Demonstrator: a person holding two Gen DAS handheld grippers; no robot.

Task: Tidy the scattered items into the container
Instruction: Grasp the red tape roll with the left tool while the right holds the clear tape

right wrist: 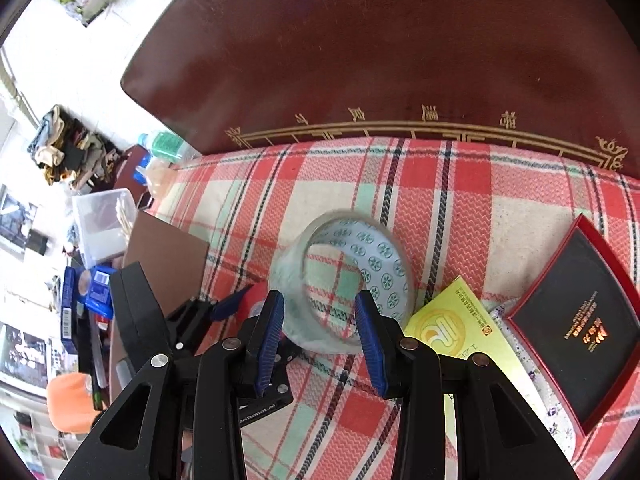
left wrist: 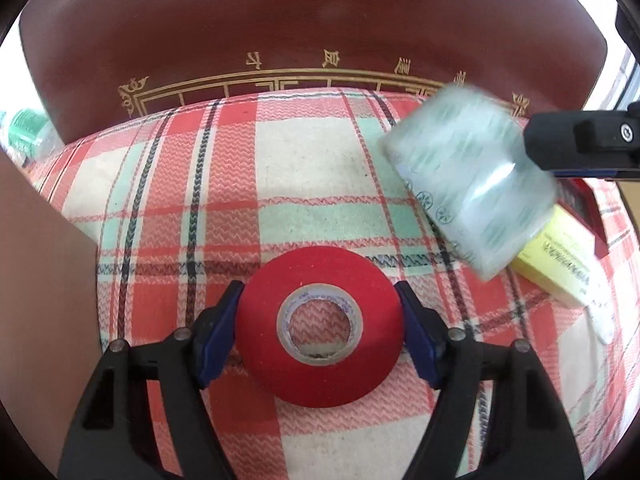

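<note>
— What are your left tongs (left wrist: 320, 326) gripping?
— They are pinching the flat red ring-shaped tape roll (left wrist: 320, 326) on the red-and-green plaid tablecloth (left wrist: 304, 168).
— And your right tongs (right wrist: 320, 320)?
— They are clamping the clear plastic tape roll (right wrist: 340, 276), tilted, beside the yellow paper booklet (right wrist: 444, 324).

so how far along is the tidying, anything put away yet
Nothing visibly put away; no container can be identified in either view. In hand: the left hand-held gripper grips the red tape roll, and the right hand-held gripper holds the clear tape roll above the plaid cloth. Left: the yellow booklet and red-framed black box lie on the cloth.
</note>
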